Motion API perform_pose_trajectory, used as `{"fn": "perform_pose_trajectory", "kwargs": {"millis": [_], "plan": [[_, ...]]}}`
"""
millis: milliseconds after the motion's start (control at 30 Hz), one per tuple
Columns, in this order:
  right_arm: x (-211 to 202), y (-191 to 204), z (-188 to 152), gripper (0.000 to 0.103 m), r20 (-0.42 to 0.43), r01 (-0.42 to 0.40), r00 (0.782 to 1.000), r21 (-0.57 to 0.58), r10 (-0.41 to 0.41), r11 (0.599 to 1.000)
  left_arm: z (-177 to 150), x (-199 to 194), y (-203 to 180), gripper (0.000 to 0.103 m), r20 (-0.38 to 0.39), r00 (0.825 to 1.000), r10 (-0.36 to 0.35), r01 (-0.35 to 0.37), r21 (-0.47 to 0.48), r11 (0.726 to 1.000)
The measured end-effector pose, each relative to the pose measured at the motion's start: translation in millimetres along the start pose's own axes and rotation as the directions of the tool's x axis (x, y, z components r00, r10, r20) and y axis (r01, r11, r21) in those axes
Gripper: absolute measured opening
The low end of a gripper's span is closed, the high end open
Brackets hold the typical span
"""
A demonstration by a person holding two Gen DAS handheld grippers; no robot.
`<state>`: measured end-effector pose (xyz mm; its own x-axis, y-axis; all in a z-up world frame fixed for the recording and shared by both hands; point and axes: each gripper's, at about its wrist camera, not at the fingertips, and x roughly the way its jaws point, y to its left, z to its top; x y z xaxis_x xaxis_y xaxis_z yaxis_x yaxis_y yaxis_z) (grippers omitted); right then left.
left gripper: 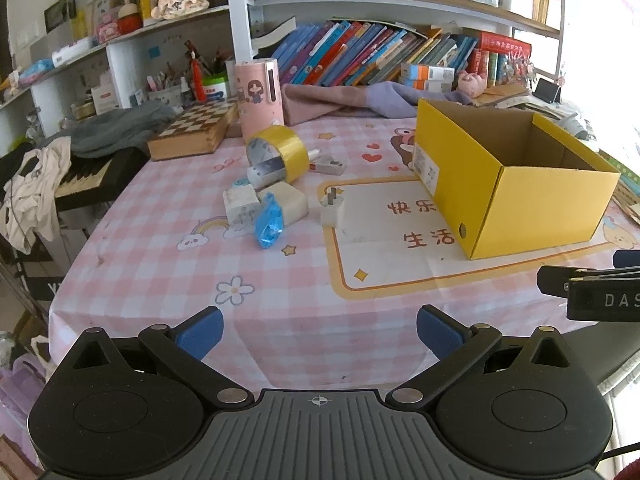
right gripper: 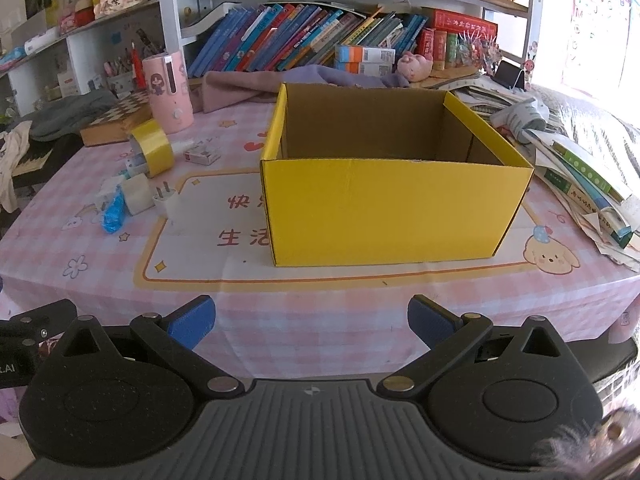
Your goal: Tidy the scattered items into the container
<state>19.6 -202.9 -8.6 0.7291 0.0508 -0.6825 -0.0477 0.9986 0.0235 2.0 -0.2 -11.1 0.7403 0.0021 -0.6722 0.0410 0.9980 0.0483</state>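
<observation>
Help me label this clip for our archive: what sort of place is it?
Most likely a child's study or bedroom at home. Shelves packed with colourful books stand behind a table with a pink cartoon tablecloth, a plush toy sits by the books, and a keyboard stands beside the table.

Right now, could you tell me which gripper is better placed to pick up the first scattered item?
Left. The left gripper faces the clutter: white plug, blue wrapper and yellow tape roll lie ahead. The right gripper faces the yellow box. Both jaws stand open and empty.
</observation>
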Motion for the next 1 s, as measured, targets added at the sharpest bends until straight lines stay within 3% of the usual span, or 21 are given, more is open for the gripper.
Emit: {"fn": "perform_pose_trajectory", "kwargs": {"millis": [1000], "plan": [[2.3, 21.3, 4.0, 0.103, 0.018, -0.041, 0.999, -0.045, 0.041, 0.998, 1.6, 2.0, 16.3, 0.103, 0.008, 1.0, -0.024, 0.024, 0.0, 1.0]]}}
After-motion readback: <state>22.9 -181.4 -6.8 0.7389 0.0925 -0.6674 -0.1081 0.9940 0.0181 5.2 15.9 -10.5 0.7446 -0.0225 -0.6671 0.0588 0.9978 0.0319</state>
